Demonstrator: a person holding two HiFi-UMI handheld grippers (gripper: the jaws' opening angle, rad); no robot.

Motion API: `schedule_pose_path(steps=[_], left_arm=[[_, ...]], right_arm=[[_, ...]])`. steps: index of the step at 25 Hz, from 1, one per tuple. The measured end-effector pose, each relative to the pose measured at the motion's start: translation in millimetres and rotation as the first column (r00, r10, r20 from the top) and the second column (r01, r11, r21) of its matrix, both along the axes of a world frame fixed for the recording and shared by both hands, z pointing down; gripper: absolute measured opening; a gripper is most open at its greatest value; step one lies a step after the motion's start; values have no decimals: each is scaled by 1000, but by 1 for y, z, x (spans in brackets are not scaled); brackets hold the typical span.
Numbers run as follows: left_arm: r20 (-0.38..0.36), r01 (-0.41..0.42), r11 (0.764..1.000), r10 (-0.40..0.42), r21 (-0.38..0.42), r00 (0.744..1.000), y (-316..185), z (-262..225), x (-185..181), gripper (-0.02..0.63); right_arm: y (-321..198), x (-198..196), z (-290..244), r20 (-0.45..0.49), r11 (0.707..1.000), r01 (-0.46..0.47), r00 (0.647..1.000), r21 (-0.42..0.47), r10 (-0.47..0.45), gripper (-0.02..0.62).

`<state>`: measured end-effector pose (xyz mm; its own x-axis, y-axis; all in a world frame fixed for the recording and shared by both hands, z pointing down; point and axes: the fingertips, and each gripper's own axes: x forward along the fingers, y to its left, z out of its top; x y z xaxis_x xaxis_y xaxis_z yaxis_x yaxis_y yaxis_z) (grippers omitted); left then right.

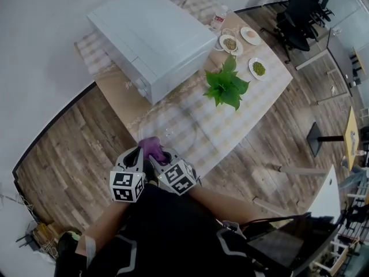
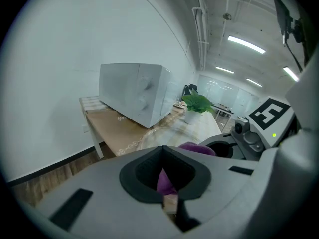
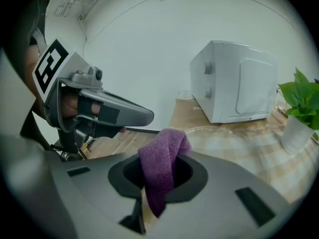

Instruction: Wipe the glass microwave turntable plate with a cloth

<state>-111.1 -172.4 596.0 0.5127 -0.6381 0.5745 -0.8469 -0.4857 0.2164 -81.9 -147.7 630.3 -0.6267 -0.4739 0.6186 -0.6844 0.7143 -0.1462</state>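
A clear glass turntable plate [image 1: 176, 130] lies on the checked tablecloth near the table's front edge, and also shows in the right gripper view [image 3: 239, 146]. A purple cloth [image 1: 151, 148] is bunched just in front of it, over the table's edge. Both grippers meet at the cloth. My left gripper [image 1: 140, 152] has its jaws together with a sliver of the cloth [image 2: 164, 179] pinched between them. My right gripper [image 1: 166, 156] is shut on a thick fold of the cloth [image 3: 160, 164], which hangs out over its jaws.
A white microwave [image 1: 151, 36] stands at the table's back left. A potted green plant [image 1: 226, 85] stands right of the plate, and three small dishes [image 1: 230, 43] and a bottle [image 1: 218, 17] are behind it. Black chairs [image 1: 297, 16] stand at the far right, on the wood floor.
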Motion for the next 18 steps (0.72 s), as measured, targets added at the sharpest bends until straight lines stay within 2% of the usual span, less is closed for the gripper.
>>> schedule_pose_path(steps=[7,18], left_arm=[[29,11,999,-10,-30,1000,4,14,13,8],[50,-18,999,21,-49,999,3,32,36,8]], right_arm=[[3,28,12,28,998,-44,999,-48,45,66],[10,72,29,-30,993,-91,996,-69,89,66]])
